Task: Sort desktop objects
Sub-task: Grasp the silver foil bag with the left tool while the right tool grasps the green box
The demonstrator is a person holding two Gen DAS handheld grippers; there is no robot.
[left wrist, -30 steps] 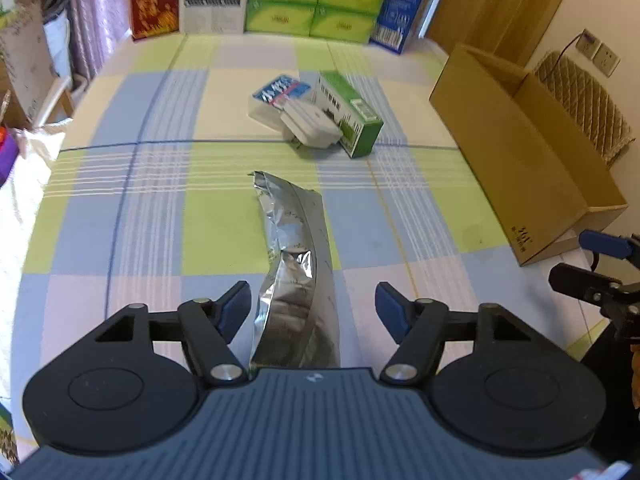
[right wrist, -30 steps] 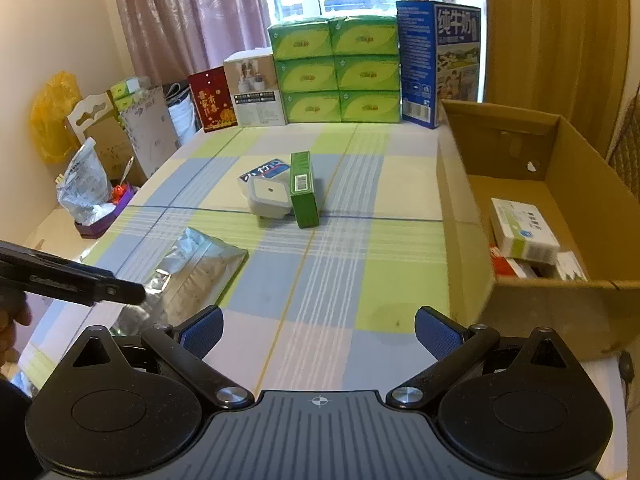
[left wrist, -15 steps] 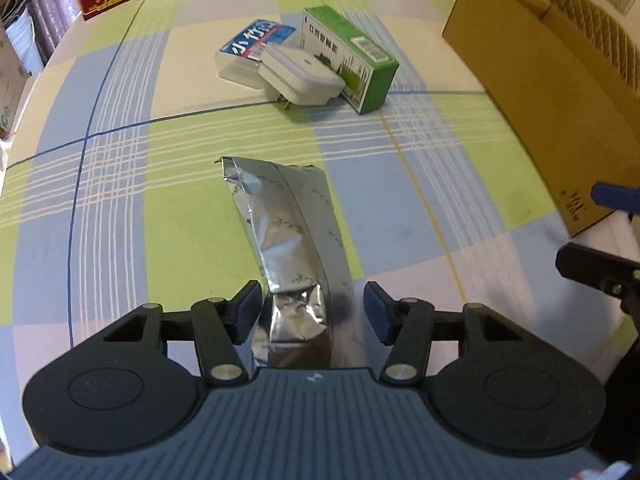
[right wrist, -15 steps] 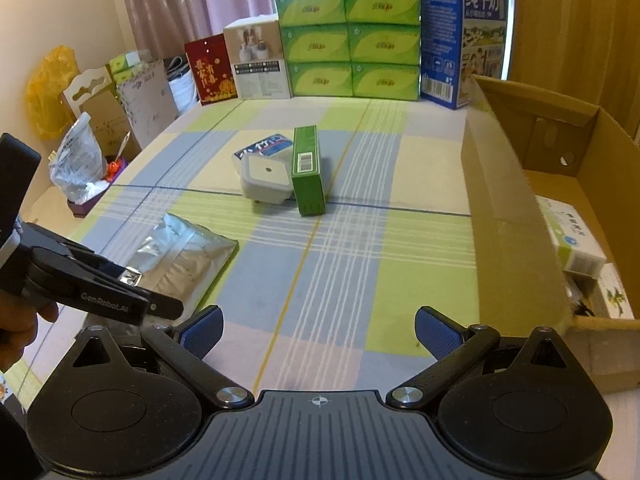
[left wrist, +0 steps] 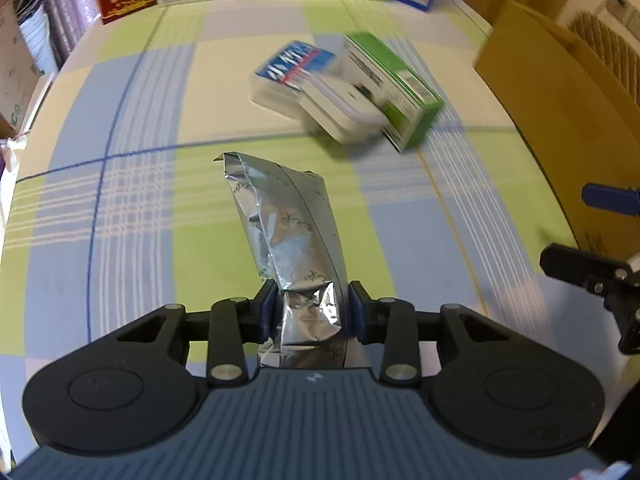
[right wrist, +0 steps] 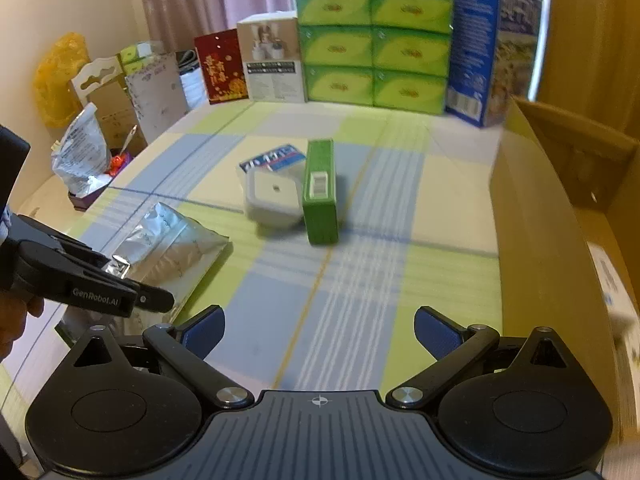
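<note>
A crinkled silver foil pouch lies lengthwise on the checked tablecloth, and my left gripper is shut on its near end. The right wrist view shows the same pouch at the left with the left gripper's body over its near end. My right gripper stands open above bare cloth with nothing between its fingers. Farther back lie a green box, a white square case and a blue-and-white packet, all touching. An open cardboard box stands at the right.
Stacked green tissue packs, a tall blue carton, a white carton and a red card line the table's far edge. Bags and paper clutter sit off the left edge. The other gripper's tips show at the right of the left wrist view.
My left gripper went from open around the pouch's near end to shut on it. The right gripper drifted forward, staying open.
</note>
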